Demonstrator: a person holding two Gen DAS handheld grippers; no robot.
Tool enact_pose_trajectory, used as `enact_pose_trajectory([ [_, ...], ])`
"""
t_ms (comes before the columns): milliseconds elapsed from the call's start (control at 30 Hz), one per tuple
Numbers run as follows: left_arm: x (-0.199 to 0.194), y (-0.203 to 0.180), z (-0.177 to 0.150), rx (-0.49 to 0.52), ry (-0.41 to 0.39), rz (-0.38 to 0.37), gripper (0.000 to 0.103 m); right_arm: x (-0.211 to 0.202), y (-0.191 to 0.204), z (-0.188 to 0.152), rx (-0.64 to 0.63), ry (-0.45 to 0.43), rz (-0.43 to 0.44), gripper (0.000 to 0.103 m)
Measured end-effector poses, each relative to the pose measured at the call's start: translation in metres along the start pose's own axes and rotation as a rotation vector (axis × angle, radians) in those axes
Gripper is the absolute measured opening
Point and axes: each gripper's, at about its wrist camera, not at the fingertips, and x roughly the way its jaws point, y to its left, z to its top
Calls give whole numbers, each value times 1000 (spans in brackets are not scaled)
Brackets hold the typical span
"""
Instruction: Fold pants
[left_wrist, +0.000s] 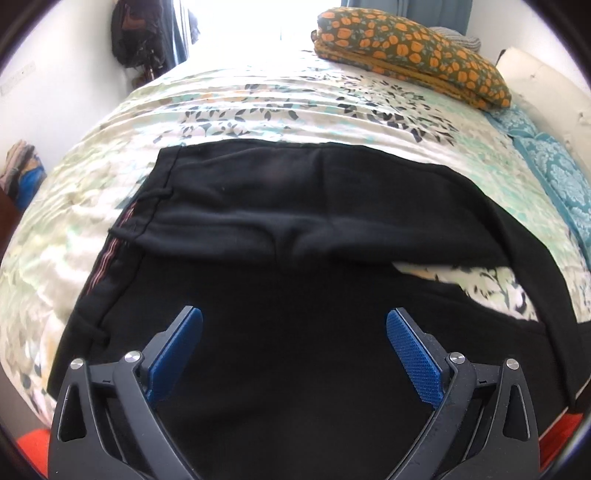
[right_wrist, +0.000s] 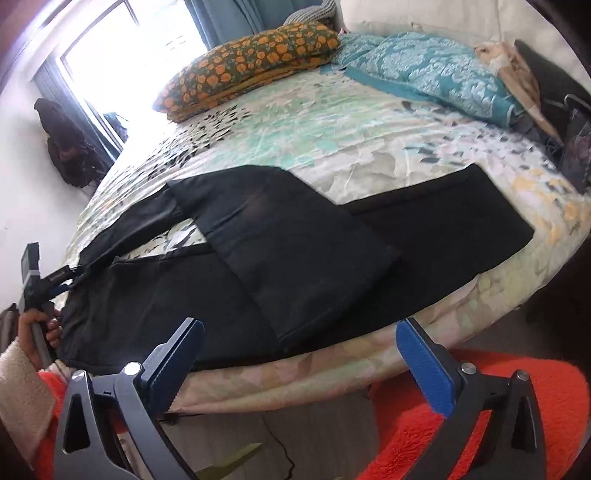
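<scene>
Black pants lie spread on the floral bed, waistband with red striped trim at the left. In the right wrist view the pants run across the bed's near edge, one leg folded back over the other. My left gripper is open and empty, hovering just above the waist end of the pants; it also shows at the left of the right wrist view. My right gripper is open and empty, just off the bed's near edge below the folded leg.
The floral bedspread covers the bed. An orange-patterned folded quilt and teal pillows lie at the far side. Dark bags sit at the right. A window and hanging dark clothes are at the left. Orange fleece is below.
</scene>
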Motion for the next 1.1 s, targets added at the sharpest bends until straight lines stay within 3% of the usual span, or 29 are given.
enact_pose_trajectory([
  [67,-14,4,-20,-27,7,-30,101,11,-5,-6,93,41,148,99],
  [167,-22,8,-39,-65,33,-68,101,22,-3,-16,132,33,213,94],
  [200,-23,8,-43,-73,40,-76,101,28,-4,-16,170,34,286,92],
  [267,-22,8,-47,-81,42,-77,101,42,-16,-19,320,20,407,89],
  [333,-21,6,-48,-86,37,-71,101,58,-24,-24,431,23,447,89],
  [433,-23,4,-52,-74,13,-74,101,75,-32,-24,505,16,406,87],
  [633,-21,-2,-62,-2,16,-67,101,65,-46,-23,567,-86,302,86],
  [767,-17,-4,-65,1,36,-67,101,61,-57,-19,587,-125,265,76],
  [833,-17,-6,-65,12,34,-63,101,61,-67,-21,634,-144,261,65],
  [1000,-13,-19,-67,63,46,-45,101,56,-93,-28,806,-201,303,65],
  [1067,-10,-26,-68,84,57,-41,101,57,-97,-23,807,-189,286,63],
  [1100,-9,-29,-68,96,62,-41,101,57,-97,-20,786,-171,263,54],
])
